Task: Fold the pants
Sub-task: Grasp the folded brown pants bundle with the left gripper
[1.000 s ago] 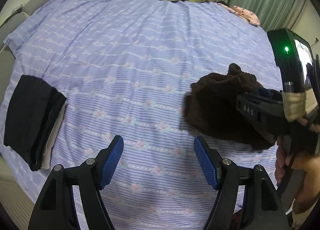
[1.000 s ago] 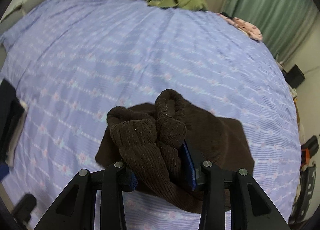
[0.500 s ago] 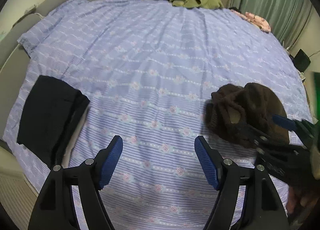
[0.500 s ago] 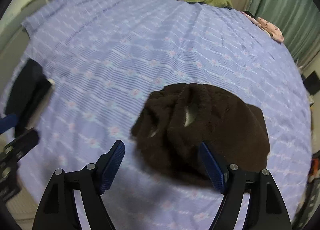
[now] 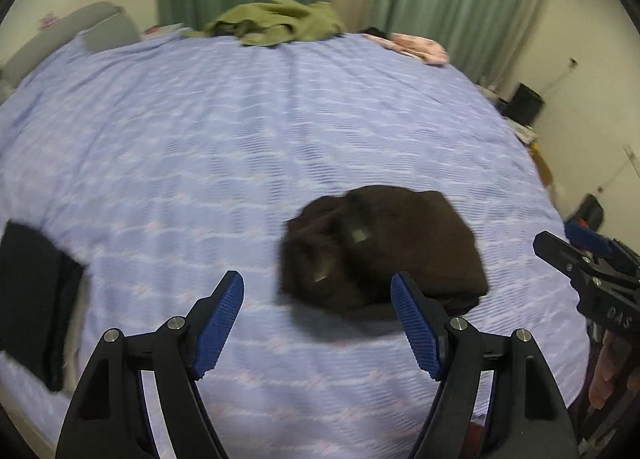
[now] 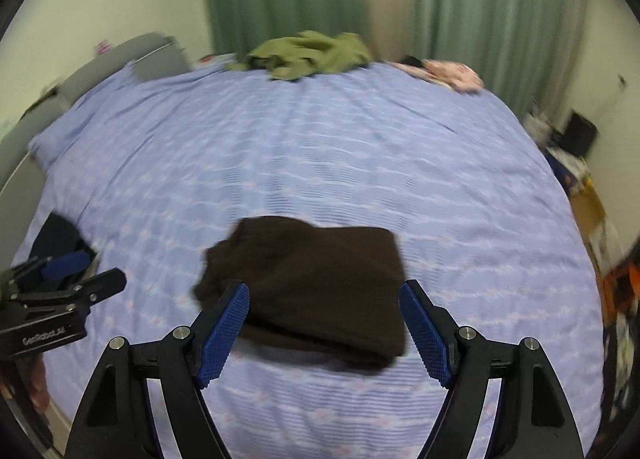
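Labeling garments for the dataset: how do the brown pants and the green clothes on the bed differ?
The brown pants lie near the grippers as a compact folded bundle; the green clothes sit at the far edge in a loose crumpled heap. The brown pants are dark brown, the green clothes olive. Both rest on the striped lilac bedsheet, untouched by either gripper.

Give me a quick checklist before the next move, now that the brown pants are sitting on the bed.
1. Brown pants resting on the bedsheet, free of both grippers: ok.
2. Right gripper open and empty: ok.
3. Left gripper open and empty: ok.
4. Pants folded neatly: cannot tell; the right wrist view shows a compact rectangle, the left wrist view a lumpy left end, both blurred.
5. Black folded stack at the bed's left edge apart from the pants: ok.
6. Green garment still unfolded at the far edge: not ok.
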The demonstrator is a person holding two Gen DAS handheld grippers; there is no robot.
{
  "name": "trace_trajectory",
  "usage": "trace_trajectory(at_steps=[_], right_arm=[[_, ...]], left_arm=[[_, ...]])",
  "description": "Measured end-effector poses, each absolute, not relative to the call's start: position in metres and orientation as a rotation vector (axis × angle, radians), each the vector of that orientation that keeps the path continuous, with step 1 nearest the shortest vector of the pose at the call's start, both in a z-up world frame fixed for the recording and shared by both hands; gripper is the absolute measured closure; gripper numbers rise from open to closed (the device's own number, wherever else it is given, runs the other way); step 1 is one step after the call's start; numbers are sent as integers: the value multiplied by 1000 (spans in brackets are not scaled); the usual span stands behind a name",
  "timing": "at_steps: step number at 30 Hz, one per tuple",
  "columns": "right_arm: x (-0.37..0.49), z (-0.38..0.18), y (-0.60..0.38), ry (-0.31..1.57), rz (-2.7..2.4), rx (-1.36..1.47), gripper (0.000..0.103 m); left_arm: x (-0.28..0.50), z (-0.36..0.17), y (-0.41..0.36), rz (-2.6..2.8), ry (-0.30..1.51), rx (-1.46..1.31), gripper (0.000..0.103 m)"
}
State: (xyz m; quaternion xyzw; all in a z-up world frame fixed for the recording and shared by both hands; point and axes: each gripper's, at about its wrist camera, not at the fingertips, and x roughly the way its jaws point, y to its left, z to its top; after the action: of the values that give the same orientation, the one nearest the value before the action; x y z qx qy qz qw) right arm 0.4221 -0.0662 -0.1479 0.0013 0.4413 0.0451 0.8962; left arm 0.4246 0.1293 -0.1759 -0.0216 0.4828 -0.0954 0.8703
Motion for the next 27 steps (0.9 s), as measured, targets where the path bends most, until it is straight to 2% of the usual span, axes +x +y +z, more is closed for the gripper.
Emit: trace_trajectory(at_steps=[4, 8, 12, 15, 21, 22, 23, 24, 27], right_arm=[[440, -168, -108, 941, 41, 131, 25], [451, -196, -136, 985, 9, 205, 25], [460, -226, -157, 1037, -9, 259, 25], [464, -241, -167, 1065, -14, 287, 25], [471, -259, -174, 1095, 11, 294, 25], [472, -260, -172, 1097, 15, 286, 25], [472, -260, -172, 1098, 19, 283, 25], [472, -260, -171, 1098, 22, 282, 25], [470, -258, -169, 1095, 36, 291, 25]], left_arm=[[463, -194, 98, -268, 1039, -17, 28], [495, -214, 83, -287, 1087, -31, 34], [523, -235, 71, -308, 1154, -74, 36], [536, -255, 65, -280, 1218, -83, 42], [545, -281, 64, -208, 1301, -114, 44], [546, -283, 66, -198, 1325, -136, 54], [546, -284, 68, -200, 1333, -156, 77], [546, -287, 72, -234, 1364, -224, 82], [538, -285, 84, -244, 1365, -346, 84]])
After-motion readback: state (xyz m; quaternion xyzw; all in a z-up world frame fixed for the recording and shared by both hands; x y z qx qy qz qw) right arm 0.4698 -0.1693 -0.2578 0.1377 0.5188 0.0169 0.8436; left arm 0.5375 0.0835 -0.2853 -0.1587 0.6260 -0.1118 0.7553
